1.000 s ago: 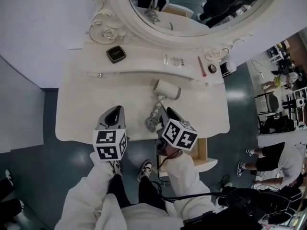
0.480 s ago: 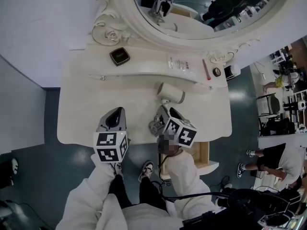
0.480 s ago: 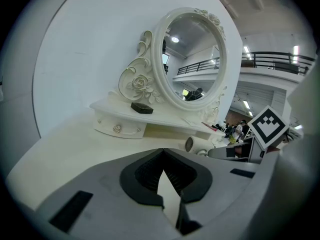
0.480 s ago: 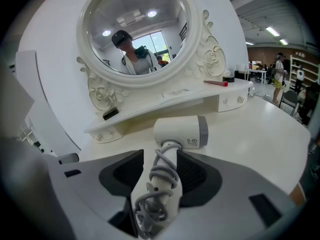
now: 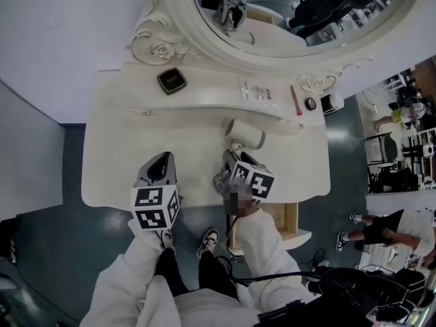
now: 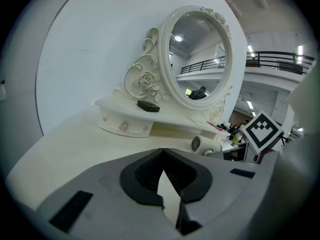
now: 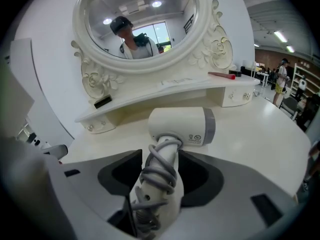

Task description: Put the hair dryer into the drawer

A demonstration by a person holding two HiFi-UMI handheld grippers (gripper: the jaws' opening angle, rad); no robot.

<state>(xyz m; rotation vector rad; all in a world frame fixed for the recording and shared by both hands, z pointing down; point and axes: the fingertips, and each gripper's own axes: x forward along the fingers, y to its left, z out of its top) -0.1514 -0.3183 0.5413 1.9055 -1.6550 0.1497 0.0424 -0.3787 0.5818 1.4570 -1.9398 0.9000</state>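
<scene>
White dressing worktop seen from above, backed by an oval mirror in a carved frame. A drawer stands pulled out below the worktop's near right edge, and its wooden inside looks empty as far as it shows. The hair dryer lies on the worktop just in front of the raised shelf, barrel away from the person and handle toward them, well apart from the drawer. The right hand-held gripper is angled down at the handle. Its jaws have just been opening and now stand wide, with the handle between them and neither pad pressing on it. The left hand-held gripper hovers over bare worktop to the left, its jaws drawn together at the tips with nothing between them. A grey cord is coiled round the handle. Likely hazards: the pads may close on the loose coils rather than the handle itself, giving a soft grip that slips. The heavy barrel, far from the grip, may swing down on lifting. A freed loop of cord may catch on the worktop edge or the drawer front.
</scene>
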